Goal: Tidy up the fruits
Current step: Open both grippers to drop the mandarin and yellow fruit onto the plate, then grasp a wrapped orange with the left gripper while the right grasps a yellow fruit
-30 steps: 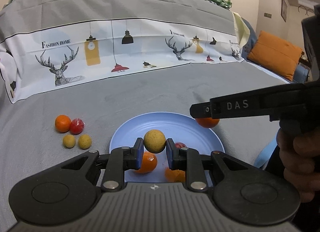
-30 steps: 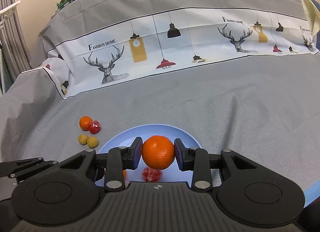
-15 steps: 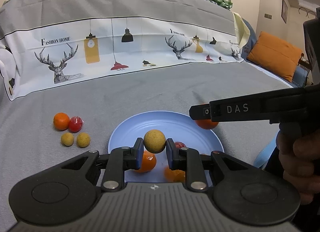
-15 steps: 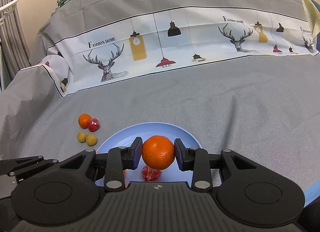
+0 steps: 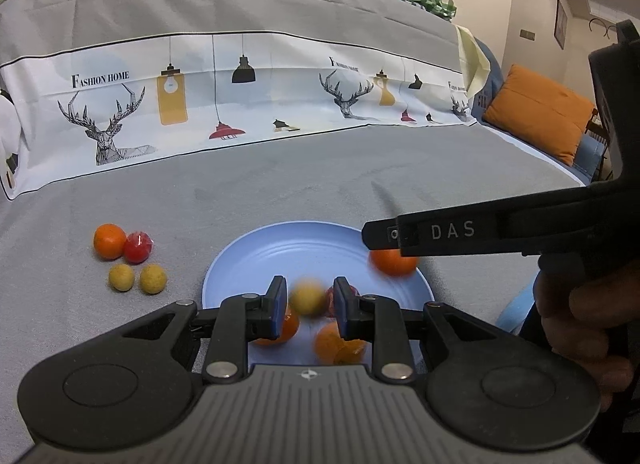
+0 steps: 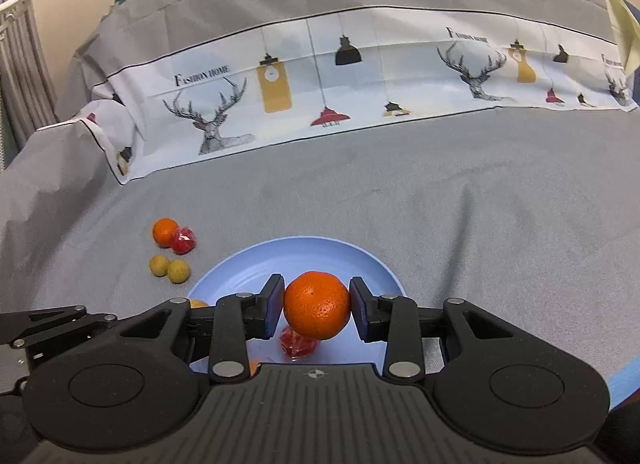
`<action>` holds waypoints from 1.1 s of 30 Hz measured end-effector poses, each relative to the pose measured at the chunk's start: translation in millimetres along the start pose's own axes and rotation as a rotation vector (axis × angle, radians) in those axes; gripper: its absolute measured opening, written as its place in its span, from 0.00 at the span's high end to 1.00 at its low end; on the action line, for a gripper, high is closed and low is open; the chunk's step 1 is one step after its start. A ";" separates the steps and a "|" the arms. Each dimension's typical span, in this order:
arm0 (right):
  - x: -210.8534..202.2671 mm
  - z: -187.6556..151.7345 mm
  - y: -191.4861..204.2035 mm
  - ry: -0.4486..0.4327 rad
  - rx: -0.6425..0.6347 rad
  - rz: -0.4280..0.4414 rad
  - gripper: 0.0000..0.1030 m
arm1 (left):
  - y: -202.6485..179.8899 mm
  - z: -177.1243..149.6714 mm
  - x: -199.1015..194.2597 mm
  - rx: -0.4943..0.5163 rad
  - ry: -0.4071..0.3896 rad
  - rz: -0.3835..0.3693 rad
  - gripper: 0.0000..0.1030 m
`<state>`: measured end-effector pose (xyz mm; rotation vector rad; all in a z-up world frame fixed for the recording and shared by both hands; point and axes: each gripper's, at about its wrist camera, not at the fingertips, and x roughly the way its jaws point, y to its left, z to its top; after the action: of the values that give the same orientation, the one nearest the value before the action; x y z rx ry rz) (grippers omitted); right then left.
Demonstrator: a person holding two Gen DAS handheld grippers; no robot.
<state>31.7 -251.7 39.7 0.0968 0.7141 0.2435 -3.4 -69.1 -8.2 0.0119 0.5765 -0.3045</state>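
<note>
Your left claw (image 5: 307,304) is open: the little yellow fruit (image 5: 307,298) sits between the pads with a gap on each side, and it's smeared with blur (nothing is touching it that I can see). It's right over the near part of the blue plate (image 5: 280,252).

Your right claw (image 6: 317,304) is closed on a mandarin (image 6: 317,310), a pad pressed against each side, and it's held above the plate too. In the left wrist view that mandarin looks a bit blurry under the claw tip, over the plate's far right rim.

On the plate there's an orange fruit (image 5: 280,330) behind the left pad, another orange one (image 5: 334,342) close to the camera, and a red wrapped piece (image 6: 298,344) just under the held mandarin.

Off to the left on the gray cover (image 5: 280,192) there's a small cluster well apart from the plate: a loose mandarin (image 5: 109,241) touching a red wrapped piece (image 5: 138,247), with two yellow fruits (image 5: 121,277) (image 5: 153,278) side by side just in front of them.

Your right hand (image 5: 580,316) is wrapped round the claw's handle at the right edge.
</note>
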 end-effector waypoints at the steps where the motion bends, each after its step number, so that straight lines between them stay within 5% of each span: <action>1: -0.4 0.2 -0.3 -0.003 0.002 -0.003 0.50 | 0.2 0.3 0.2 -0.003 0.000 0.002 0.73; 21: -5.1 0.6 0.3 -0.024 -0.011 -0.008 0.47 | 14.4 4.2 -7.5 -0.073 -0.016 0.046 0.79; 28: -10.5 1.2 1.1 -0.044 -0.003 0.024 0.79 | 33.5 19.0 -23.8 -0.091 -0.045 0.089 0.83; 33: -13.8 1.7 7.8 -0.055 -0.025 0.058 0.82 | 66.6 36.7 -42.1 -0.013 -0.078 0.143 0.83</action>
<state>21.3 -247.6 51.1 0.0997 0.6540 0.3039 1.9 2.9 40.3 0.0286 0.4975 -0.1612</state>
